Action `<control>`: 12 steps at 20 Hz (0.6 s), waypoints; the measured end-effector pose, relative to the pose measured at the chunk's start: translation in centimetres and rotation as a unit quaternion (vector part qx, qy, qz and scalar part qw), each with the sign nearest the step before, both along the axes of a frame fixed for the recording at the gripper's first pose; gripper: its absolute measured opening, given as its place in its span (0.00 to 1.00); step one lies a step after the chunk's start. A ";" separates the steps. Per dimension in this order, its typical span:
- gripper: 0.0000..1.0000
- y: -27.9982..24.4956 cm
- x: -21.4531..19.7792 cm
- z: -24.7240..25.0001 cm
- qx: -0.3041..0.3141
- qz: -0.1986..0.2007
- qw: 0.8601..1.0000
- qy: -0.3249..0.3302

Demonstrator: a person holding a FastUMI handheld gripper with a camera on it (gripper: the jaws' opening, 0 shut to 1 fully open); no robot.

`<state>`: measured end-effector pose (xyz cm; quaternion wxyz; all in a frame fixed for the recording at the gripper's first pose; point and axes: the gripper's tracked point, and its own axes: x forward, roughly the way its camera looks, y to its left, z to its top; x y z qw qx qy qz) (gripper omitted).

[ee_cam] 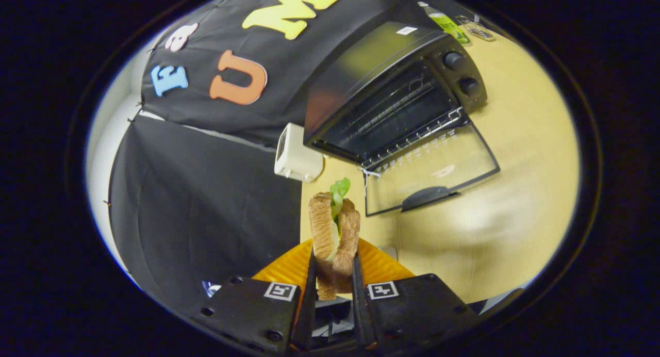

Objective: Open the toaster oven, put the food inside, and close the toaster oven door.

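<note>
Toasted brown bread with green lettuce poking from the top, the sandwich [334, 233] is standing upright between the fingers, and the claw [333, 282] is clamping it from both sides. Just beneath it an orange ridged plate [281, 268] is lying near the desk's [515, 192] front edge. Further ahead, the toaster oven [392, 88] is sitting toward the desk's back edge with its glass door [430, 168] lying folded down and the wire rack showing inside. A white box-like appliance [296, 153] is standing just beside it. Beyond the oven, a green bottle [449, 24] is resting near the far corner.
</note>
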<state>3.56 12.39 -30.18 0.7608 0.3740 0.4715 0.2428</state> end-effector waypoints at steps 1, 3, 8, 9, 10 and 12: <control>0.37 -0.1 1.4 -0.1 0.009 -0.024 1.000 -0.006; 0.37 -0.1 4.3 -0.6 0.039 -0.069 0.997 -0.012; 0.36 0.2 10.4 -4.2 0.072 -0.136 0.987 -0.040; 0.36 0.0 11.4 -4.6 0.085 -0.151 0.984 -0.047; 0.36 -0.1 12.5 -5.4 0.092 -0.166 0.981 -0.051; 0.37 -0.2 14.2 -7.1 0.108 -0.189 0.975 -0.049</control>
